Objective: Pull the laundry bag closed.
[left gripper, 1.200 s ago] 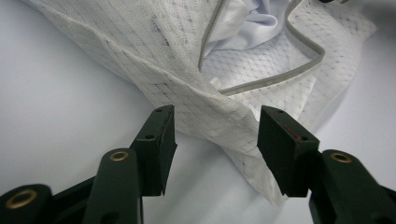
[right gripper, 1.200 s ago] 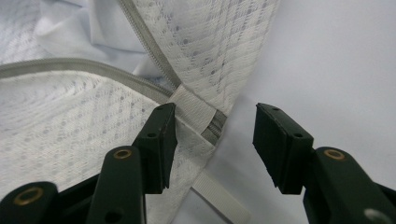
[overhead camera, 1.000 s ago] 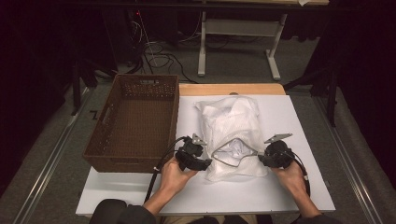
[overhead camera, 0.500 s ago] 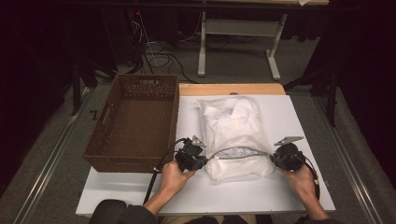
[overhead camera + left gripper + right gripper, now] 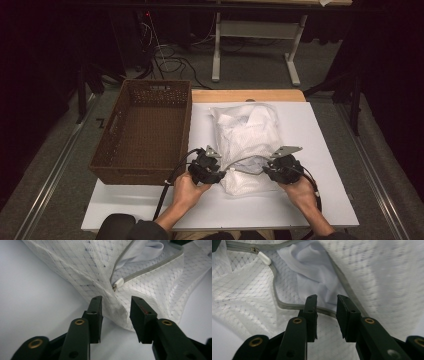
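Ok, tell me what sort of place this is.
Probably a lab or recording workspace, not a home: a white table on carpet, loose cables on the floor, a bare desk frame behind, dark surroundings. A mesh bag and basket sit staged.

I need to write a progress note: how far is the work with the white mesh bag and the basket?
Done: the mesh bag's zipper is partly open, white cloth showing inside. In hand: left gripper has open jaws at the bag corner near the zipper pull; right gripper stands open at the zipper edge. Left: nothing is in the brown basket yet; probably the cloth goes there.
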Available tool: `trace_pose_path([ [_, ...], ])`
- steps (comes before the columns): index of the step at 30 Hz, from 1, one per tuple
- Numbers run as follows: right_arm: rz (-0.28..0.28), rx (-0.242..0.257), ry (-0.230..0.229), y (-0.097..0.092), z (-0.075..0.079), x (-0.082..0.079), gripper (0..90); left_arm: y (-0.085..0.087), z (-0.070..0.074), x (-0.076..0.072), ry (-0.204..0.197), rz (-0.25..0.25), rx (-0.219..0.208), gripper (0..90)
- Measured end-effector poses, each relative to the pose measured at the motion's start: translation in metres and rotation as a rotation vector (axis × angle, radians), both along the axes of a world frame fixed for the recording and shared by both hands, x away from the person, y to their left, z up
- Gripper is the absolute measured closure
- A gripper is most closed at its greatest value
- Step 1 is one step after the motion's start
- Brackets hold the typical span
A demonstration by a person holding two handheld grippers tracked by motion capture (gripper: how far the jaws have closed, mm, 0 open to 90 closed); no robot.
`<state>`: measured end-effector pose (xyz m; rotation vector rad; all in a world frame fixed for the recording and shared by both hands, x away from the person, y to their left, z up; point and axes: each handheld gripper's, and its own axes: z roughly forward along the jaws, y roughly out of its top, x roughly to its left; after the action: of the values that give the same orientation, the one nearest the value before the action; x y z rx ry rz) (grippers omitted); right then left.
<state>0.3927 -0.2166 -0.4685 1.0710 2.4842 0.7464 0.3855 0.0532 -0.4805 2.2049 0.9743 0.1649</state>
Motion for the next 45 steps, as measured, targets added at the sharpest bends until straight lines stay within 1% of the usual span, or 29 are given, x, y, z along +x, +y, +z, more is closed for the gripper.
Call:
trace_pose_path([
  [2,0.011,0.005,0.013,0.004,-0.004,0.003,70.7,-0.001,-0.002,0.002,0.005,0.000,0.007,60.9],
  [3,0.015,0.015,0.020,0.005,-0.004,0.004,70.7,-0.001,-0.004,0.004,0.012,0.001,0.013,61.3],
  [5,0.020,0.028,0.023,0.007,-0.005,0.005,70.5,-0.002,-0.009,0.007,0.030,0.002,0.012,63.9],
  [6,0.029,0.035,0.023,0.008,-0.006,0.006,70.2,-0.002,-0.010,0.008,0.040,-0.007,0.014,65.3],
  [8,0.037,0.047,0.032,0.008,-0.007,0.008,69.5,-0.002,-0.013,0.009,0.051,-0.012,0.006,70.9],
  [9,0.026,0.055,0.039,0.009,-0.008,0.008,69.2,-0.002,-0.014,0.009,0.053,-0.015,0.010,74.2],
  [11,0.029,0.057,0.040,0.011,-0.009,0.009,67.9,-0.002,-0.016,0.010,0.055,-0.025,0.016,80.8],
  [12,0.031,0.055,0.035,0.012,-0.009,0.009,66.0,-0.002,-0.017,0.010,0.058,-0.030,0.016,83.3],
  [13,0.027,0.056,0.024,0.013,-0.009,0.009,66.0,-0.001,-0.017,0.010,0.063,-0.035,0.014,84.3],
  [14,0.026,0.068,0.024,0.014,-0.008,0.009,64.7,0.000,-0.017,0.010,0.065,-0.037,0.008,84.9],
  [15,0.016,0.085,0.024,0.016,-0.008,0.009,63.1,0.001,-0.016,0.011,0.065,-0.043,0.008,85.4],
  [16,0.023,0.092,0.021,0.017,-0.008,0.010,62.1,0.001,-0.016,0.010,0.063,-0.043,0.008,85.5],
  [18,0.034,0.091,0.028,0.020,-0.009,0.010,60.6,0.001,-0.016,0.010,0.063,-0.047,0.006,85.7],
  [21,0.051,0.082,0.022,0.028,-0.009,0.009,63.4,0.001,-0.016,0.010,0.060,-0.050,0.004,85.7],
  [23,0.067,0.086,0.039,0.034,-0.008,0.008,67.6,0.002,-0.015,0.010,0.057,-0.055,0.001,85.7],
  [25,0.098,0.074,0.040,0.042,-0.010,0.008,71.2,0.002,-0.015,0.009,0.052,-0.054,-0.006,85.7],
  [26,0.108,0.068,0.046,0.045,-0.010,0.007,71.9,0.002,-0.014,0.009,0.048,-0.055,-0.009,85.8],
  [28,0.137,0.040,0.055,0.054,-0.014,0.008,72.2,0.003,-0.012,0.008,0.047,-0.059,-0.017,85.8],
  [31,0.143,0.040,0.073,0.061,-0.016,0.011,71.5,0.004,-0.011,0.008,0.044,-0.061,-0.023,85.8],
  [33,0.136,0.050,0.080,0.065,-0.017,0.013,70.5,0.005,-0.010,0.007,0.043,-0.061,-0.027,85.9],
  [35,0.140,0.061,0.092,0.068,-0.018,0.015,69.3,0.005,-0.010,0.007,0.042,-0.063,-0.034,85.8],
  [37,0.140,0.062,0.099,0.072,-0.019,0.015,69.1,0.006,-0.009,0.007,0.043,-0.063,-0.039,85.9],
  [39,0.156,0.052,0.097,0.075,-0.020,0.016,69.2,0.006,-0.009,0.007,0.046,-0.061,-0.040,85.9],
  [40,0.158,0.053,0.102,0.077,-0.020,0.015,69.5,0.006,-0.009,0.007,0.045,-0.061,-0.039,85.9],
  [41,0.159,0.051,0.096,0.077,-0.019,0.015,69.6,0.006,-0.009,0.007,0.045,-0.062,-0.039,85.9],
  [42,0.171,0.055,0.082,0.077,-0.018,0.015,69.9,0.006,-0.009,0.007,0.045,-0.062,-0.039,85.8],
  [43,0.157,0.066,0.091,0.077,-0.017,0.013,70.3,0.007,-0.009,0.007,0.046,-0.061,-0.040,85.8],
  [44,0.167,0.074,0.084,0.076,-0.017,0.013,71.0,0.006,-0.009,0.007,0.046,-0.061,-0.041,85.8],
  [45,0.167,0.083,0.088,0.076,-0.016,0.012,71.7,0.006,-0.009,0.007,0.045,-0.060,-0.042,85.8],
])
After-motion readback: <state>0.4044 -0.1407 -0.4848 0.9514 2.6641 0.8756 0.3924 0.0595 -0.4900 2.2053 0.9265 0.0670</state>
